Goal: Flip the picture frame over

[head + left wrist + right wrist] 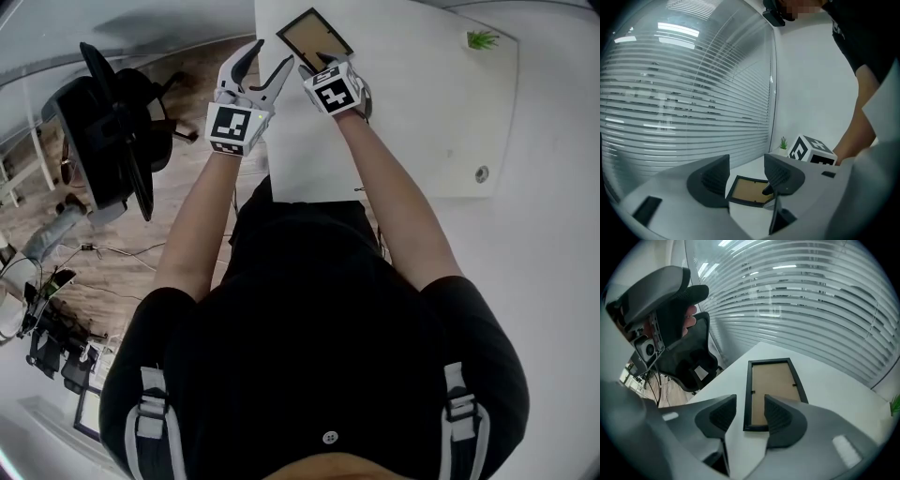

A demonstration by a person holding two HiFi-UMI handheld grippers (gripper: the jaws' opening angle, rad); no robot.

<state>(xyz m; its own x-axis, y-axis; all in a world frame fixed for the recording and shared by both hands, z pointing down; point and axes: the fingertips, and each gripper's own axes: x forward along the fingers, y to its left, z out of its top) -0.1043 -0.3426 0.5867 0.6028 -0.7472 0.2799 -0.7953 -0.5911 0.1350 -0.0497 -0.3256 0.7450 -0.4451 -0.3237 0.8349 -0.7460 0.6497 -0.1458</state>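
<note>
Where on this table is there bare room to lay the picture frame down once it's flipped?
The widest bare stretch of the table lies between the picture frame and the potted plant, down to the round grommet. It is crowded only around the frame, where the left gripper and right gripper hover.

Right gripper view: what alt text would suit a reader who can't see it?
A black rectangular picture frame lies back-side up, its brown backing showing, on a white table. The right tool hangs over its near end, grey jaws apart, not gripping; a black office chair stands at left.
</note>
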